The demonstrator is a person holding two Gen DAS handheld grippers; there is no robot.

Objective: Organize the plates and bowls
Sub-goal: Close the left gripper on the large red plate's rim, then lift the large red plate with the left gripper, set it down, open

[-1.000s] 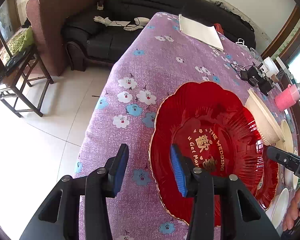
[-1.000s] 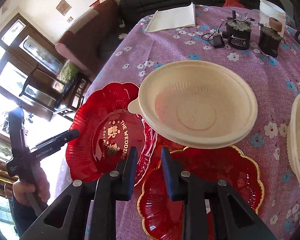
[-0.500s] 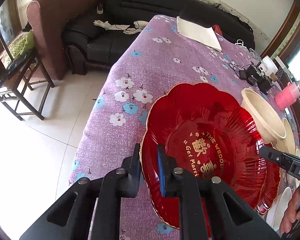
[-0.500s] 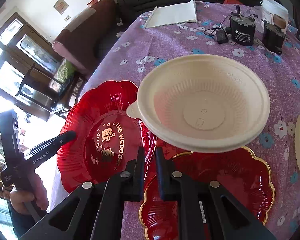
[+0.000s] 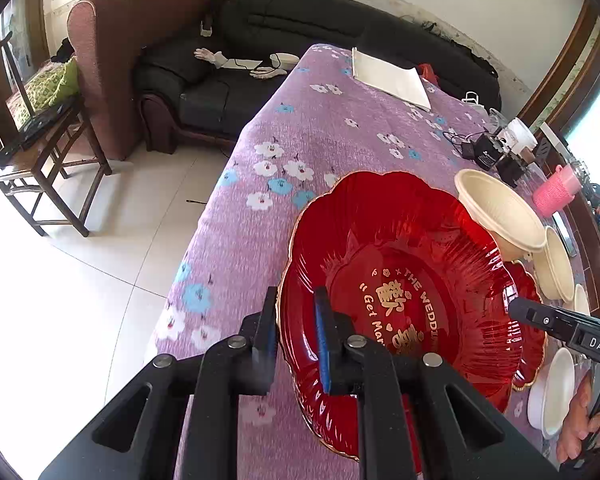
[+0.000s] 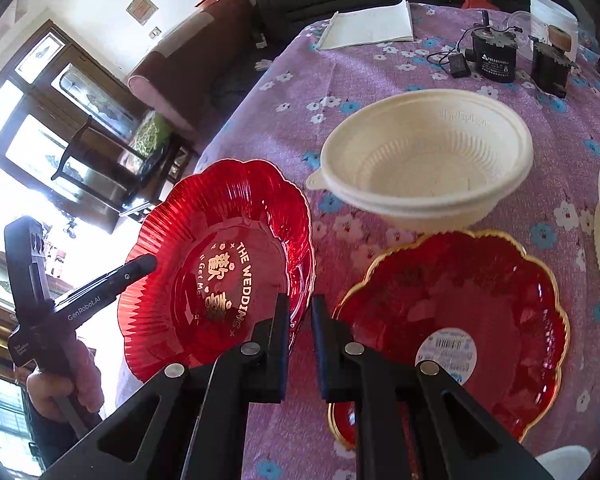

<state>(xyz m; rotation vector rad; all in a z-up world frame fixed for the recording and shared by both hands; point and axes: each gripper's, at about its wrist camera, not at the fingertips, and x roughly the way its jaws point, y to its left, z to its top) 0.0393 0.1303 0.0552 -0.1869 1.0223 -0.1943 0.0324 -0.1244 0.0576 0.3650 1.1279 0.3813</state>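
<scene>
Pinching rim of lettered red plate with left gripper and right gripper, near tabletop's left edge. Keeping level, both pinches firm; carrying toward second red plate for stacking.

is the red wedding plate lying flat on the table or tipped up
Tipped up. The red wedding plate is gripped at its rim by both tools, left and right, and it slants above the purple tablecloth in the right wrist view.

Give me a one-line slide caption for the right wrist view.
Both grippers pinch opposite rims of the red wedding plate, lifted beside a second red plate and a cream bowl.
</scene>
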